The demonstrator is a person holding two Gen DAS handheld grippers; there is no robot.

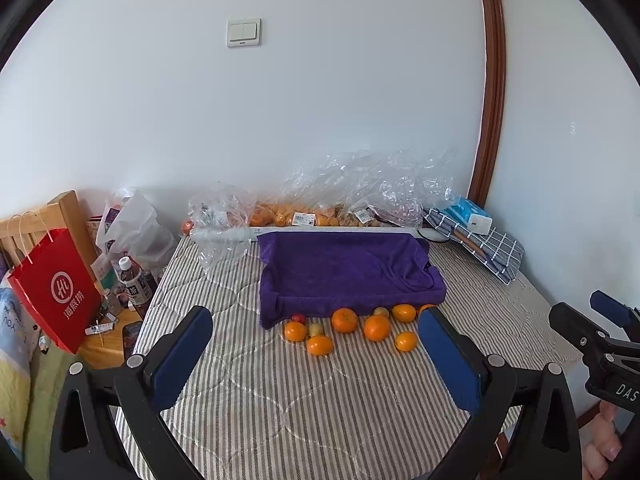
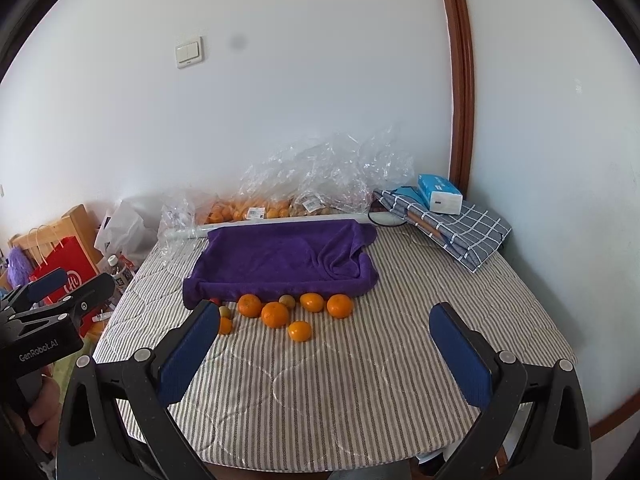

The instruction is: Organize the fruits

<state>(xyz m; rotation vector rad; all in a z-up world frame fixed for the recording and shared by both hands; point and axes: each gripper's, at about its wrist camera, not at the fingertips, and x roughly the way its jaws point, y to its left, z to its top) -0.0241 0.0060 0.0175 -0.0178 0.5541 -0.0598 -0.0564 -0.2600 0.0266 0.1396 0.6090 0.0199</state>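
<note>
Left wrist: round glossy oranges (image 1: 344,320) beside plush, perhaps tray-draped purple towel (image 1: 344,272).

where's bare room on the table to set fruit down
The near half of the striped cloth, between the oranges and the near edge, is bare. So is the right side, between the purple towel and the checked cloth. The back edge is crowded with plastic bags.

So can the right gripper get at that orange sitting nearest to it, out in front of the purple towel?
Probably yes. The right gripper is open and empty, and the nearest orange lies alone on bare striped cover, clear of the purple towel, with nothing between.
</note>
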